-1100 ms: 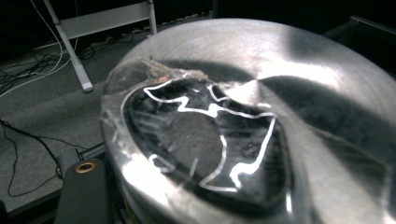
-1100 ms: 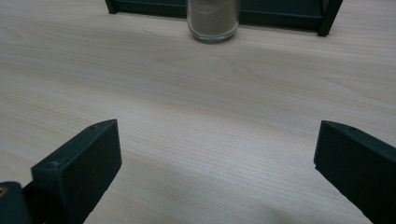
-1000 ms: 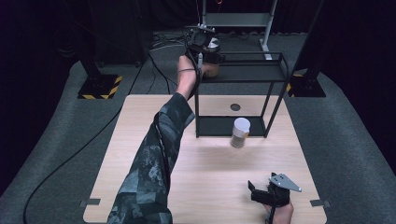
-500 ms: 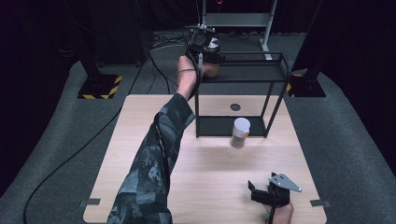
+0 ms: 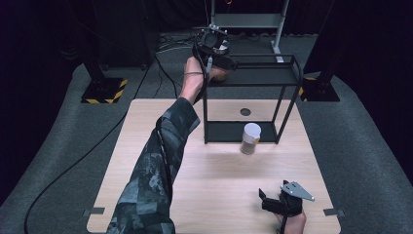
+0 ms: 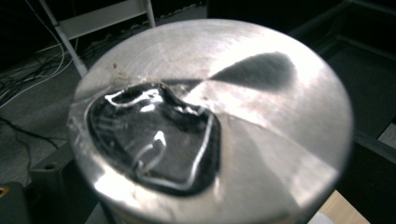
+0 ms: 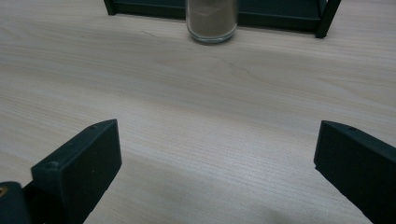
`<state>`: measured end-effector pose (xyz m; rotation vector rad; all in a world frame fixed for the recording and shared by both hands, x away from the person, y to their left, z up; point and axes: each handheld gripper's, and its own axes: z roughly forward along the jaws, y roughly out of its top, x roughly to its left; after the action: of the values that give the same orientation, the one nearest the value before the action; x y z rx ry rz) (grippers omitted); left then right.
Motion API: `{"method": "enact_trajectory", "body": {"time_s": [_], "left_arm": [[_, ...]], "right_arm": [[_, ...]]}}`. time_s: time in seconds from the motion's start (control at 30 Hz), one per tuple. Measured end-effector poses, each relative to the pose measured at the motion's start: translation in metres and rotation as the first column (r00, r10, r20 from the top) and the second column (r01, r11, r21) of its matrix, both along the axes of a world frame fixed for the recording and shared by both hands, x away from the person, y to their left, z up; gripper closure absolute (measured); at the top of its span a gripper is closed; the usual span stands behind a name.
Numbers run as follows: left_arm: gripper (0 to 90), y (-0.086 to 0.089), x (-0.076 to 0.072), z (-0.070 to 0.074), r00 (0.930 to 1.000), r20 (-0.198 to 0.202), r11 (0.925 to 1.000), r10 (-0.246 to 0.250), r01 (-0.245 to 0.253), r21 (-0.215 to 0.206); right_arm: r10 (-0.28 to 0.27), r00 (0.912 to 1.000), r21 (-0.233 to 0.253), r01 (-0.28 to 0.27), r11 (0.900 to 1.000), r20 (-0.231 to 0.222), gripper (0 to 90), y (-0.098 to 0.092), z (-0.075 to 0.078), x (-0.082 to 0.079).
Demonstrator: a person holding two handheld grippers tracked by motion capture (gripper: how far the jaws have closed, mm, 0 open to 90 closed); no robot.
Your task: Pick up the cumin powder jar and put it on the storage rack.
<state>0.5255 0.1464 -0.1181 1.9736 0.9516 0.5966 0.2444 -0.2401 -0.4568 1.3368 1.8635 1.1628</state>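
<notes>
Left claw (image 5: 214,45) raised beyond the tabletop's (image 5: 146,141) far edge, at the top left corner of the black rack (image 5: 287,73), clenched on a can (image 6: 210,121); shiny lid with a dark torn opening close up in the left gripper view. Camouflage sleeve (image 5: 156,170) stretched across the tabletop's left half. Rack standing at the far edge, right of centre. White-capped jar (image 5: 251,139) of beige powder upright just in front of the rack's base. Right claw (image 5: 280,200) resting near the front right corner, released, jaws wide apart, well apart from the jar.
</notes>
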Motion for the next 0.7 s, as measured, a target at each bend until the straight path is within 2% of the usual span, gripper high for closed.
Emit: {"method": "enact_trajectory", "body": {"time_s": [0.2,0.37,0.6,0.63,0.7], "left_arm": [[0.0,0.003,-0.009,0.009,0.9998,-0.002,0.9991,-0.019,0.019,0.038],[0.0,0.008,-0.024,0.014,0.9992,0.017,0.9966,-0.036,0.035,0.075],[0.0,0.022,-0.057,0.006,0.9934,0.046,0.9846,-0.105,0.097,0.146],[0.0,0.022,-0.057,0.006,0.9934,0.046,0.9846,-0.105,0.097,0.146],[0.0,0.029,-0.068,0.001,0.991,0.045,0.9799,-0.126,0.118,0.161]], "right_arm": [[0.0,1.0,-0.003,0.0,1.0,-0.001,0.0,0.001,0.0,0.0],[0.001,1.0,-0.004,-0.001,1.0,-0.001,0.0,0.001,0.0,0.0],[0.001,1.0,-0.006,-0.001,1.0,-0.001,0.0,0.001,0.0,0.0],[0.001,1.0,-0.006,-0.001,1.0,-0.001,0.0,0.001,0.0,0.0],[0.001,1.0,-0.006,-0.001,1.0,-0.002,0.0,0.001,0.0,0.0]]}}
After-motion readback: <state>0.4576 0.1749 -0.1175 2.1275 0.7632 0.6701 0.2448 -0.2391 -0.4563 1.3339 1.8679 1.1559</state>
